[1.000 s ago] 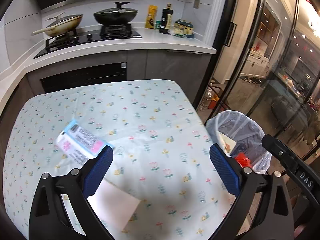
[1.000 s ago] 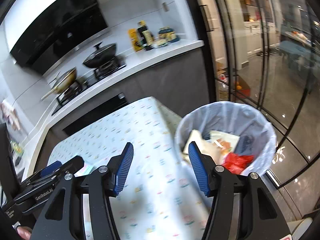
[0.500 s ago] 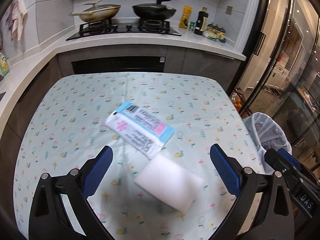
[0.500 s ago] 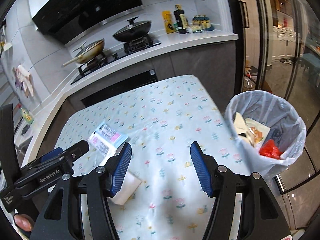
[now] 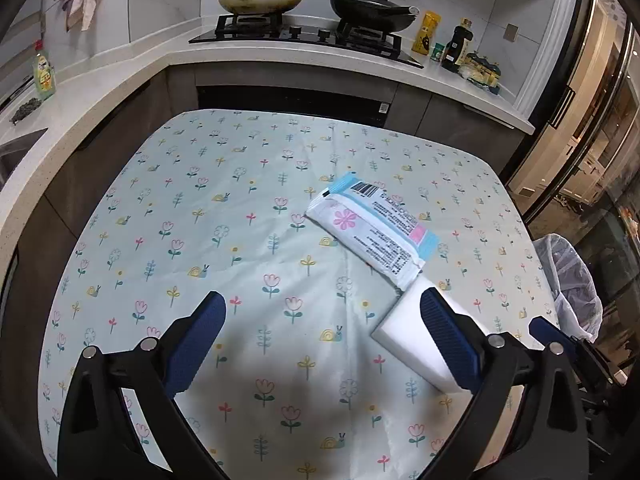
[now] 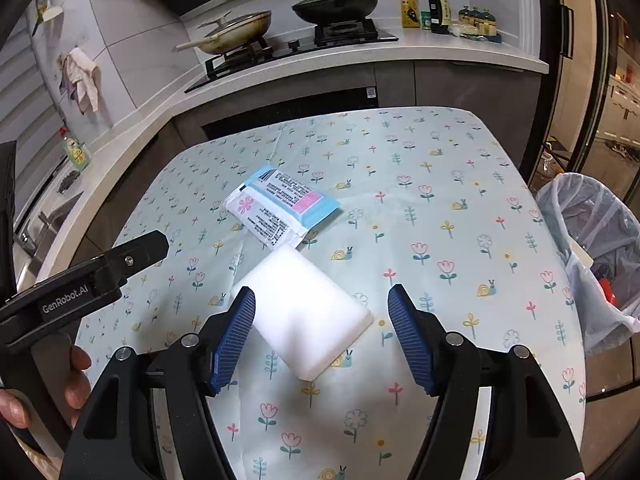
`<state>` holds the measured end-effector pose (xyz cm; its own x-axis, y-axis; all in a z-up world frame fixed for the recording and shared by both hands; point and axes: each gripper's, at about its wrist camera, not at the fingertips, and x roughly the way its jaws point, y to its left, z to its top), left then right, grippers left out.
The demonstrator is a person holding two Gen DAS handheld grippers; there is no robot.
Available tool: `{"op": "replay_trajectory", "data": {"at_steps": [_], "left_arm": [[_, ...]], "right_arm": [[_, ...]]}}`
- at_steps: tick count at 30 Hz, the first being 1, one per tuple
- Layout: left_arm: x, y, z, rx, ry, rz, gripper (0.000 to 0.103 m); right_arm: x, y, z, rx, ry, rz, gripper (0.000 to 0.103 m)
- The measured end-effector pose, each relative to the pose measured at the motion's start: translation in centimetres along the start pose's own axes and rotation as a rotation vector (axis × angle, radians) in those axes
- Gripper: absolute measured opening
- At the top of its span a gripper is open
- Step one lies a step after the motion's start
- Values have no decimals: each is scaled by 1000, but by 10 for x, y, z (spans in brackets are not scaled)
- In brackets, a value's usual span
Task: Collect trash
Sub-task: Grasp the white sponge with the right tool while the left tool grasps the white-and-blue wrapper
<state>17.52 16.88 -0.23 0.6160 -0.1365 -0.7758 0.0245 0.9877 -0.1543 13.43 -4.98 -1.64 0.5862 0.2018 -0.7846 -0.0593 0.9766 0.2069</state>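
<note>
The right hand-held gripper (image 6: 322, 334), its jaws just widened, stands spread over the white block (image 6: 304, 312). The left hand-held gripper (image 5: 322, 340), spread and empty, hides part of that block near the surface's (image 5: 200, 200) right edge.

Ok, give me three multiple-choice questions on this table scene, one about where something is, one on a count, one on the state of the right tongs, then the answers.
1. Where is the lined trash bin?
A. on the table
B. beside the table's right edge
C. on the counter

2. How many loose items lie on the floral tablecloth?
A. one
B. two
C. four

3. What state are the right tongs in?
A. open, empty
B. shut on the packet
C. shut on the sponge

Answers:
1 B, the bin stands off the table's right edge.
2 B, only the blue and white packet and the white sponge lie there.
3 A, the pads stand apart above the sponge without pressing it, having just been opening.
</note>
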Motion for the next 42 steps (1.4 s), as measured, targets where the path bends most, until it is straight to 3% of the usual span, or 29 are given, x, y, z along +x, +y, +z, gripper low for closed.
{"op": "replay_trajectory", "data": {"at_steps": [7, 19, 24, 26, 29, 32, 34, 42], "left_arm": [[4, 23, -5, -15, 24, 51, 93], [25, 36, 0, -38, 68, 56, 93], [35, 29, 5, -27, 78, 50, 93], [40, 27, 8, -26, 82, 47, 93], [49, 20, 15, -29, 91, 35, 93], [57, 9, 21, -26, 94, 11, 93], [67, 1, 27, -22, 102, -8, 93], [113, -27, 51, -57, 149, -53, 93]], "right_arm": [[30, 17, -1, -74, 55, -1, 72], [71, 27, 2, -285, 125, -55, 86], [86, 7, 9, -251, 152, -80, 85], [87, 2, 11, -237, 149, -89, 77], [85, -10, 15, -180, 152, -66, 46], [76, -22, 20, -124, 121, -63, 33], [69, -26, 23, -93, 102, -59, 29], [47, -49, 36, -12, 37, -69, 29]]}}
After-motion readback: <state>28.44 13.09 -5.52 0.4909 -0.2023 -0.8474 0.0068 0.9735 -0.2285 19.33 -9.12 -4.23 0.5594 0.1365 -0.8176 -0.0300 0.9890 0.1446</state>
